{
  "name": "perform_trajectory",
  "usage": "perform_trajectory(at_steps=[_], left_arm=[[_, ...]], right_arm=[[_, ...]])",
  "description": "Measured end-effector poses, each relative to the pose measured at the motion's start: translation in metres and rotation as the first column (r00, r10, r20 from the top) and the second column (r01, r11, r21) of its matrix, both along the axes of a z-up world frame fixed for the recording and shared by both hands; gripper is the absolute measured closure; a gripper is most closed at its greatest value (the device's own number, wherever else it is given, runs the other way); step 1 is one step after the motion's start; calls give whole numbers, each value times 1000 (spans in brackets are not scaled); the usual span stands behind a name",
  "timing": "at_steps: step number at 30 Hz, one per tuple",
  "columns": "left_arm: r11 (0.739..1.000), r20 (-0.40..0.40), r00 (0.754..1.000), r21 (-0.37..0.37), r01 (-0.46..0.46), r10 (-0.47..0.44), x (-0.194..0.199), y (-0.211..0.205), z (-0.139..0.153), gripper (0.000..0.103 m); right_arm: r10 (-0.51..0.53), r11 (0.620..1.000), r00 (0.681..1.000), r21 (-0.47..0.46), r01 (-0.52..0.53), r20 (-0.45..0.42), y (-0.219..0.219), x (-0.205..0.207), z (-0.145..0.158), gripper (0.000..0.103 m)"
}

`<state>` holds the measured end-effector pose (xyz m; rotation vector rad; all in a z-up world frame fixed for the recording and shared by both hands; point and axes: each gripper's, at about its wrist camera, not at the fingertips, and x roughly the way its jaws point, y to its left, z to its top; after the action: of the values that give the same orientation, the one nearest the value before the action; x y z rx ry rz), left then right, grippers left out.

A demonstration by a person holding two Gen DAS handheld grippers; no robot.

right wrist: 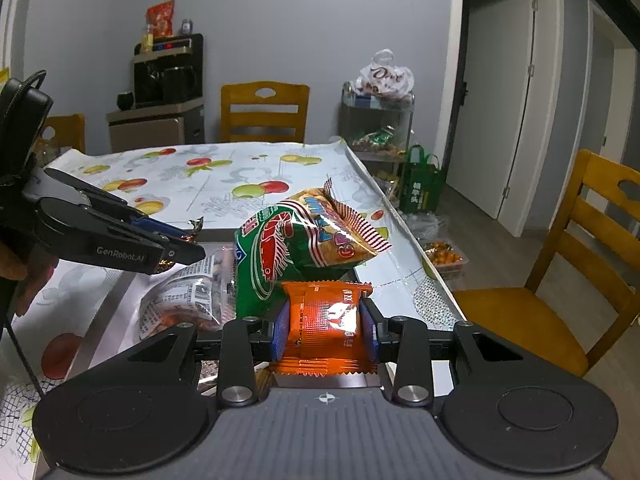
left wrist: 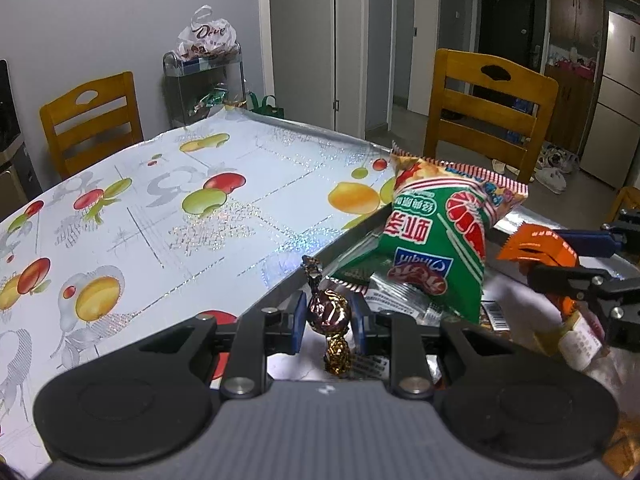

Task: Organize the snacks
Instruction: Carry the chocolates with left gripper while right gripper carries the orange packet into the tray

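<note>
you see crinkled glossy foil on the candy (left wrist: 329, 312), shiny plastic film on the orange packet (right wrist: 325, 322), a glittery tablecloth (left wrist: 168, 216) and wooden chairs (left wrist: 486, 108).

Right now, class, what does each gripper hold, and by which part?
The left gripper pinches a foil-wrapped candy across its round middle. The right gripper clamps an orange snack packet by its two side edges, about midway along.
</note>
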<state>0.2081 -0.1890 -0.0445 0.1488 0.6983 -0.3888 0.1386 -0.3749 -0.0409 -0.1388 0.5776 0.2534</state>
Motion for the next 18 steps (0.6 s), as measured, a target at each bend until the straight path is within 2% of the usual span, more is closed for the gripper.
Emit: perform_trajectory(at_steps=[18], left_arm=[[1000, -8, 1000, -24, 2, -2, 10, 2, -5, 82]], right_arm=[[-4, 1000, 1000, -8, 4, -9, 3, 6, -1, 64]])
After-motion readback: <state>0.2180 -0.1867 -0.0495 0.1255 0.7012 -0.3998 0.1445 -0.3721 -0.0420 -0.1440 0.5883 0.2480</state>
